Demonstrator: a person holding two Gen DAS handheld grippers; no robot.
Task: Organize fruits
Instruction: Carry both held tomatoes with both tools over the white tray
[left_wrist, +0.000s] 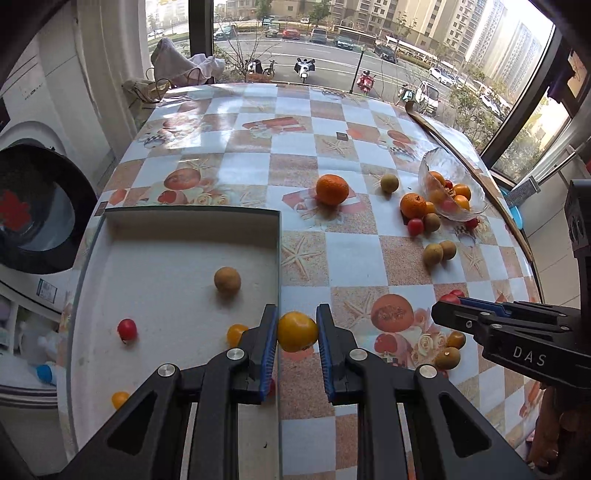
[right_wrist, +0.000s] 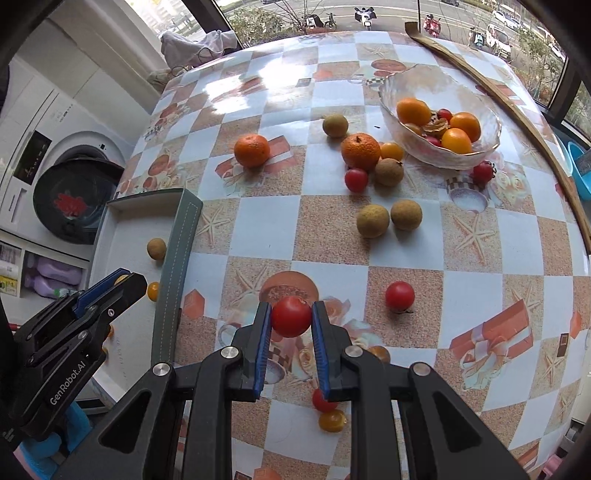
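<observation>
My left gripper (left_wrist: 296, 330) is shut on a yellow tomato (left_wrist: 297, 331), held above the right wall of the shallow white tray (left_wrist: 159, 254). The tray holds a brown longan (left_wrist: 227, 280), a red tomato (left_wrist: 127, 329) and small yellow tomatoes (left_wrist: 236, 333). My right gripper (right_wrist: 291, 316) is shut on a red cherry tomato (right_wrist: 291, 316) above the checked tablecloth. It also shows at the right of the left wrist view as the right gripper (left_wrist: 448, 312). A glass bowl (right_wrist: 395, 110) of oranges stands at the far right, with mandarins (right_wrist: 252, 150), longans (right_wrist: 373, 220) and tomatoes (right_wrist: 399, 294) loose around it.
The round table (right_wrist: 406, 240) wears a glossy checked cloth. A curved wooden strip (right_wrist: 517, 107) runs along its right rim. A washing machine (right_wrist: 70, 177) stands to the left, and a window looks onto a street behind. More small tomatoes (right_wrist: 331, 420) lie under my right gripper.
</observation>
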